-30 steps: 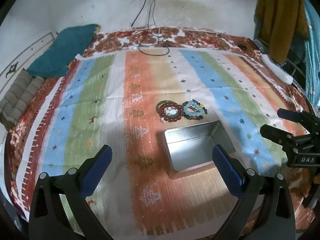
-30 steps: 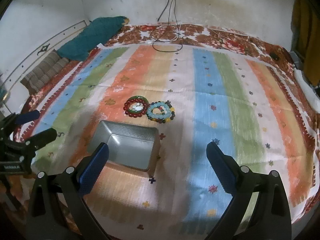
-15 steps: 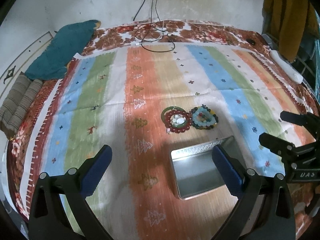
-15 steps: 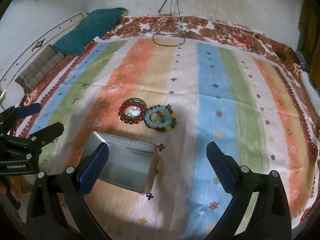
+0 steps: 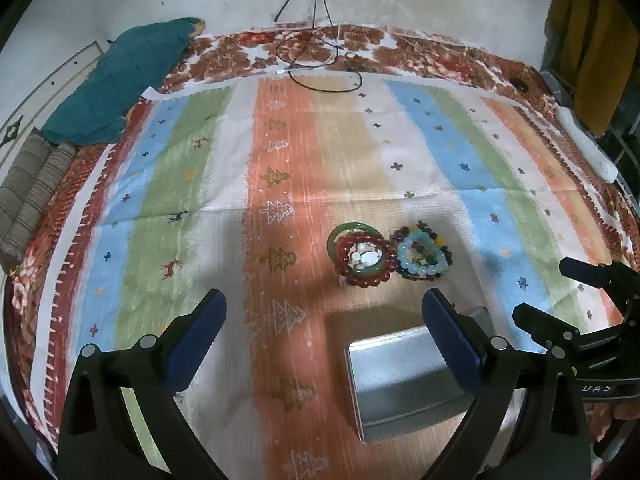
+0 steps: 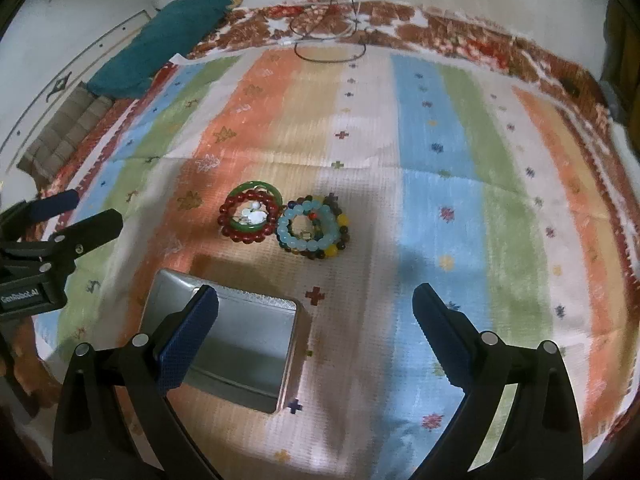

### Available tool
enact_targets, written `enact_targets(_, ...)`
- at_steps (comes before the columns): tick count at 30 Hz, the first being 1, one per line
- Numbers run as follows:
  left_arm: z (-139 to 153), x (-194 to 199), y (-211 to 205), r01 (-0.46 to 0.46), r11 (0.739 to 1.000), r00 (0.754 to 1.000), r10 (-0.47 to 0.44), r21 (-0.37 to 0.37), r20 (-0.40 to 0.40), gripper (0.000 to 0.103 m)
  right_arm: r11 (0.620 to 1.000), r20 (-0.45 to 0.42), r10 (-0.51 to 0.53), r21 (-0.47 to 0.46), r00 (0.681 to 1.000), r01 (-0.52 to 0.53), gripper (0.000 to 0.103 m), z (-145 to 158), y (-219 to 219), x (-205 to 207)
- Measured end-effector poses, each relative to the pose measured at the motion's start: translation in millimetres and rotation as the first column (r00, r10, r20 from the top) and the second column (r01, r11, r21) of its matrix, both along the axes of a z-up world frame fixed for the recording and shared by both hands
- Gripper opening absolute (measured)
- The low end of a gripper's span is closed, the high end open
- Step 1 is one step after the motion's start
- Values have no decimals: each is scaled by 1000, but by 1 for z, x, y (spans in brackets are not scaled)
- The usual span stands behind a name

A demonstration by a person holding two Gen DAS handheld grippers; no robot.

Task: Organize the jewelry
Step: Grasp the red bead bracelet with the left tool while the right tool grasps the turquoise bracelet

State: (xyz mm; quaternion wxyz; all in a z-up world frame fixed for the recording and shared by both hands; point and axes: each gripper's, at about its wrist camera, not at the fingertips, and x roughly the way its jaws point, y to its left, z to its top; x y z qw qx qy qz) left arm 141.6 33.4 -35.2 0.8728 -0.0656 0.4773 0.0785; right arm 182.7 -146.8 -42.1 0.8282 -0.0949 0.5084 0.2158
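Observation:
Two piles of bracelets lie side by side on the striped cloth. The red bead and green bangle pile (image 5: 362, 254) (image 6: 250, 216) is on the left. The light blue and mixed bead pile (image 5: 422, 255) (image 6: 314, 227) is on the right. An open metal tin (image 5: 400, 384) (image 6: 236, 350) lies just in front of them. My left gripper (image 5: 324, 322) is open and empty above the cloth, near the tin. My right gripper (image 6: 316, 314) is open and empty, to the tin's right. Each gripper shows in the other's view: the right one (image 5: 560, 300) and the left one (image 6: 74, 216).
The striped cloth (image 5: 180, 184) covers a floral bedspread. A teal pillow (image 5: 120, 84) and folded striped blankets (image 5: 28, 196) lie at the far left. Black cables (image 5: 320, 60) trail from the wall at the back. A yellow garment (image 5: 588, 40) hangs at the right.
Both grippers have moved forward and down toward the bracelets. The tin and piles now sit lower and closer in both views. Both jaws stayed open.

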Motion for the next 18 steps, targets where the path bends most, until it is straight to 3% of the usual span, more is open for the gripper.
enact_targets(18,-39,49,11,16,1000,993,-17,-11,-117,87,998,-114,-57,-26,992,54,99,-35,10,40)
